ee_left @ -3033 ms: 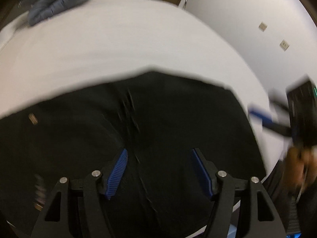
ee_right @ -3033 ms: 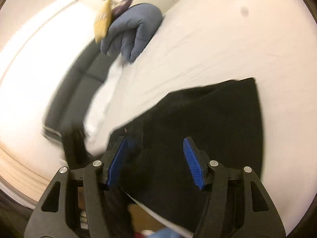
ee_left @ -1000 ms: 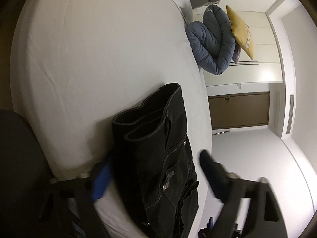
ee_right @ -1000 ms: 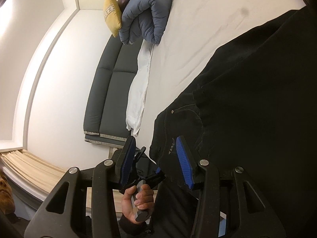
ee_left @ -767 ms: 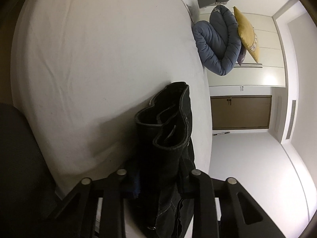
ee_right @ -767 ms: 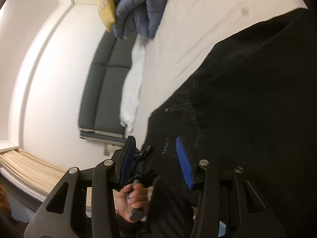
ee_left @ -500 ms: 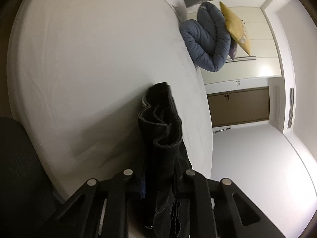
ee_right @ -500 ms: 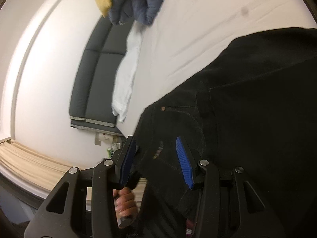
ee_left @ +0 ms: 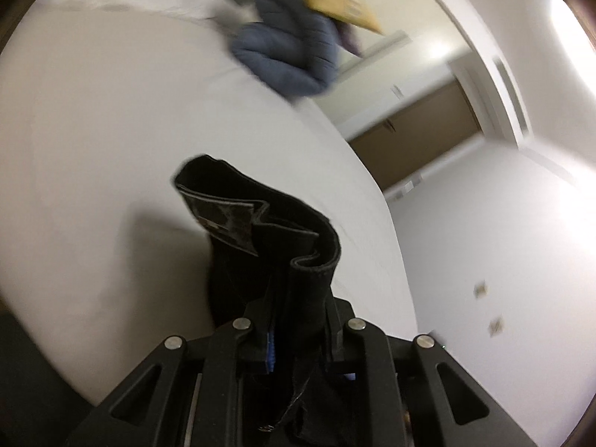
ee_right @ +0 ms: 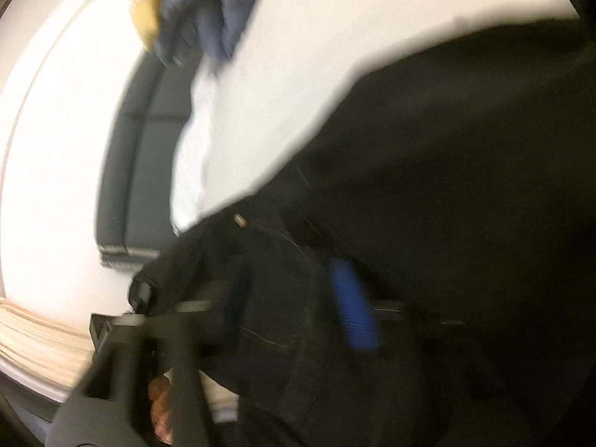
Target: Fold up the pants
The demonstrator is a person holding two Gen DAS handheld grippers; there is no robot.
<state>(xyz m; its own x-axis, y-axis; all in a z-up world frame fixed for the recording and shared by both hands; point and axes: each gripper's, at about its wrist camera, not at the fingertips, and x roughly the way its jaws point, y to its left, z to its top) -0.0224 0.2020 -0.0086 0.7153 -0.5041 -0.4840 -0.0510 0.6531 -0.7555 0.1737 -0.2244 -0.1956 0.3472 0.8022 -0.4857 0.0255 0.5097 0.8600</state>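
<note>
Pants (ee_left: pixel 260 246) pinched inside left gripper (ee_left: pixel 298 339)

The left gripper (ee_left: pixel 298 320) has a matte black frame with triangular cut-outs, four round silver screws and a sliver of blue ribbed pad. The right gripper (ee_right: pixel 283 298), blurred, shows a blue ribbed pad (ee_right: pixel 354 309) at three o'clock.

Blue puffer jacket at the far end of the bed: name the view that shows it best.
The left wrist view: the blue puffer jacket sits whole, bunched on the white bed under a yellow cushion, only mildly blurred. The right wrist view catches just its lower part at the top edge, heavily smeared.
</note>
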